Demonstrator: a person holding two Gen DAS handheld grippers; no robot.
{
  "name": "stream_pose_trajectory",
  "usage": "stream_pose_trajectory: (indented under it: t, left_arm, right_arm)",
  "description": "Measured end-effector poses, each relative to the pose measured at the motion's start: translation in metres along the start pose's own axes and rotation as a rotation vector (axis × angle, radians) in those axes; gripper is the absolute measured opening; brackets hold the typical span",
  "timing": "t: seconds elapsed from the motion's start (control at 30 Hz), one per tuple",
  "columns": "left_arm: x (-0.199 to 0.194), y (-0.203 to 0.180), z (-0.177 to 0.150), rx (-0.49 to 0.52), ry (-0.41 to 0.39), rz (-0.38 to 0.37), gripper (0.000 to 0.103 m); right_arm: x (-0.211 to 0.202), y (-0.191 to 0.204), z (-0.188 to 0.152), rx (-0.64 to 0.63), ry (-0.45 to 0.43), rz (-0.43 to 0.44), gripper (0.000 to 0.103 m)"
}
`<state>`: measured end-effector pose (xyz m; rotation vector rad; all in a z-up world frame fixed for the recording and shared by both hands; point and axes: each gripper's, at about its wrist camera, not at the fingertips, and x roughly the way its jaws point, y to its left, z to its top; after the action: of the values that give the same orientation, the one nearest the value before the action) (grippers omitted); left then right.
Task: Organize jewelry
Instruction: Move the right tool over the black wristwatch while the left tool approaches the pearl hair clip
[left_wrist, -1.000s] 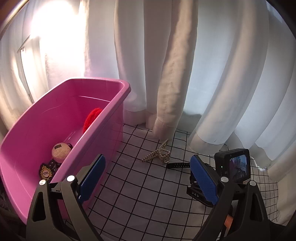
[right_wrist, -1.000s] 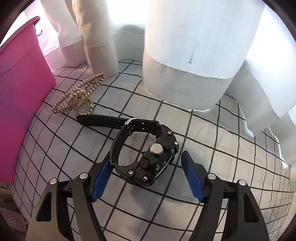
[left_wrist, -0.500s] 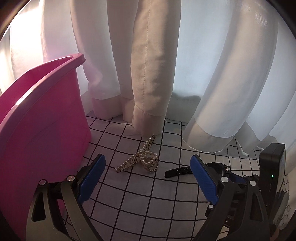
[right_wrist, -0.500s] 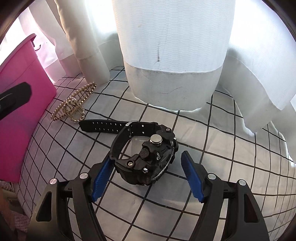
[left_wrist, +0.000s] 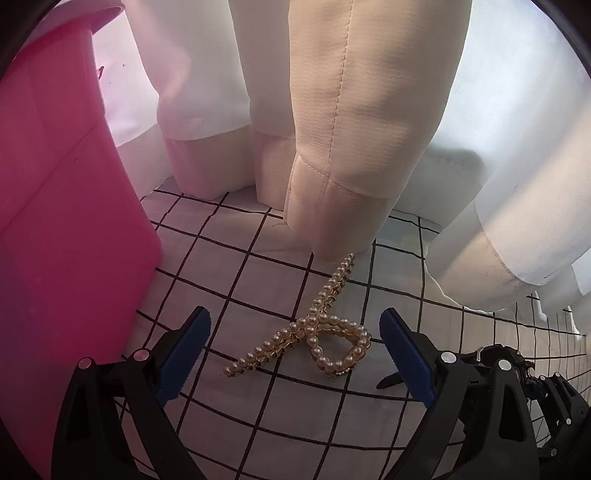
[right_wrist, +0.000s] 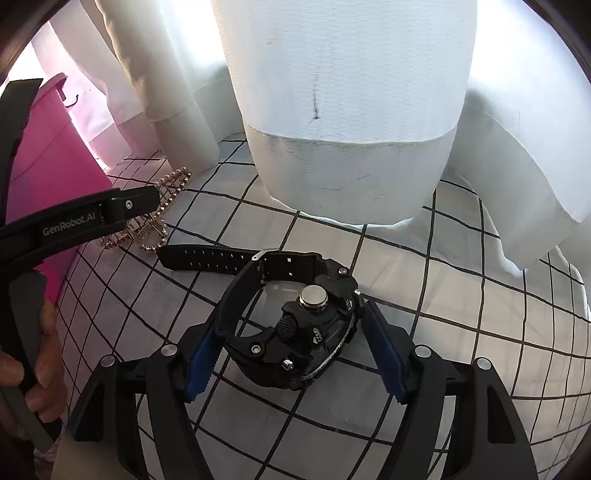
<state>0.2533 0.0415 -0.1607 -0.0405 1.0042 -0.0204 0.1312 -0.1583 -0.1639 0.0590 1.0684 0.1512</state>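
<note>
A gold hair claw set with pearls (left_wrist: 314, 332) lies on the white black-grid cloth (left_wrist: 258, 280), between the blue pads of my open left gripper (left_wrist: 295, 350); neither pad touches it. It also shows in the right wrist view (right_wrist: 155, 221), partly behind the left gripper's finger. A chunky black wristwatch (right_wrist: 295, 332) stands on its side on the cloth, its strap (right_wrist: 207, 258) pointing left. My right gripper (right_wrist: 291, 354) is around the watch case, its pads close against both sides.
A pink plastic bin (left_wrist: 66, 229) stands at the left, its wall close to my left gripper. White curtain folds (left_wrist: 351, 147) hang down to the cloth just behind the claw and the watch (right_wrist: 351, 129).
My left gripper has moved forward and down from beside the bin until its pads flank the pearl claw. My right gripper has advanced and narrowed around the watch.
</note>
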Motion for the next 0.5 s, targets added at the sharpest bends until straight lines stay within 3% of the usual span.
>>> stream_pose_trajectory:
  t: [0.5]
  left_arm:
    - [0.041,0.005,0.003,0.010,0.059,0.026,0.092]
  right_arm:
    - [0.012,0.011,0.010,-0.026,0.006,-0.063,0.070]
